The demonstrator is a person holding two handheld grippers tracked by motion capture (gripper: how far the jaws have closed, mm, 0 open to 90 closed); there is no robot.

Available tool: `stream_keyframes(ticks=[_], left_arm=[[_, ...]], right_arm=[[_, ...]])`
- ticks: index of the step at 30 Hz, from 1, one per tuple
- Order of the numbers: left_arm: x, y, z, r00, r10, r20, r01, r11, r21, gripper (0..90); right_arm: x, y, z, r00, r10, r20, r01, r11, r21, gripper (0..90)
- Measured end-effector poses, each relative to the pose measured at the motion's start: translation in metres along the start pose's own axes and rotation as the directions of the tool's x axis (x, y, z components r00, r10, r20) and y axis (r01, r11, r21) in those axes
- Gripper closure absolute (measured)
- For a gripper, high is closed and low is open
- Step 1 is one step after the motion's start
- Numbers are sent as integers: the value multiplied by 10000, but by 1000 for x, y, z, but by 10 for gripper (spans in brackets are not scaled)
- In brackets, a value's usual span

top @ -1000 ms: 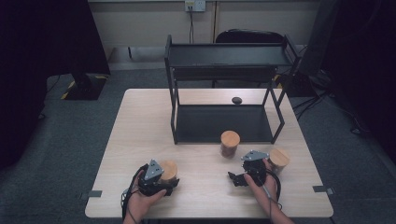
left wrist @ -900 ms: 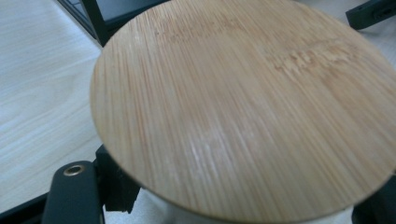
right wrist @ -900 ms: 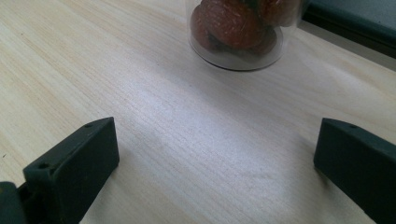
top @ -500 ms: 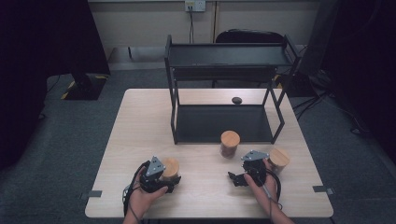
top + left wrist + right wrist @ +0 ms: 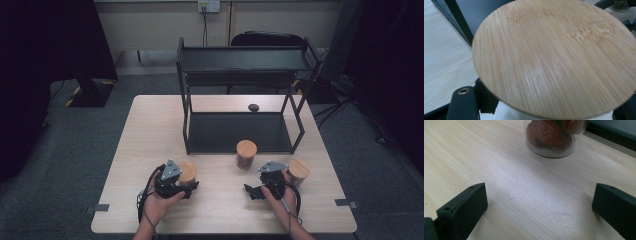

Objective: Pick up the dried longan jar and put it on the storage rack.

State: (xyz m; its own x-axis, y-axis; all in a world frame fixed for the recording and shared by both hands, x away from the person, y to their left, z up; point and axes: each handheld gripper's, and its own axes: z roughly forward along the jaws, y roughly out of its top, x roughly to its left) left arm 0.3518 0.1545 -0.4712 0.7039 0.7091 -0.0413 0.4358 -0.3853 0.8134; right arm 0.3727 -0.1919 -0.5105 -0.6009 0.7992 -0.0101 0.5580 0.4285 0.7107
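Far edge: black two-tier metal rack (image 5: 240, 67) on pale wooden desk (image 5: 150, 135); small dark knob (image 5: 253, 107) behind it
Middle: bamboo-lidded glass jar (image 5: 246, 153) before rack
Near edge: second lidded jar (image 5: 188, 171) left; third lidded jar (image 5: 299, 169) right

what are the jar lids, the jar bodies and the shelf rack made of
Jar lid: apparently bamboo or light wood, matte, with fine straight grain and pale streaks.
Middle jar: clear glass or plastic, hard to tell which; its reddish-brown contents show through the glossy wall.
Shelf rack: likely painted or coated metal, given its thin black bars and flat matte trays.
Table: pale wood-grain top, possibly laminate.
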Motion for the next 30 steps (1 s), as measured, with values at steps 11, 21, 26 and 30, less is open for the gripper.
stream_keyframes(ticks=[11, 21, 26, 30], left_arm=[[2, 20, 10, 9999, 130, 27, -130, 9999, -13, 261], [4, 31, 19, 9999, 140, 2, -140, 9999, -62, 260], [6, 36, 25, 10000, 53, 8, -53, 9999, -108, 261], [7, 40, 33, 10000, 48, 82, -48, 10000, -67, 260]], right_arm=[[0, 0, 0, 10000, 1, 0, -1, 10000, -1, 0], [0, 0, 0, 10000, -1, 0, 1, 10000, -1, 0], [0, 0, 0, 10000, 0, 1, 0, 10000, 0, 0], [0, 0, 0, 10000, -2, 0, 2, 10000, 0, 0]])
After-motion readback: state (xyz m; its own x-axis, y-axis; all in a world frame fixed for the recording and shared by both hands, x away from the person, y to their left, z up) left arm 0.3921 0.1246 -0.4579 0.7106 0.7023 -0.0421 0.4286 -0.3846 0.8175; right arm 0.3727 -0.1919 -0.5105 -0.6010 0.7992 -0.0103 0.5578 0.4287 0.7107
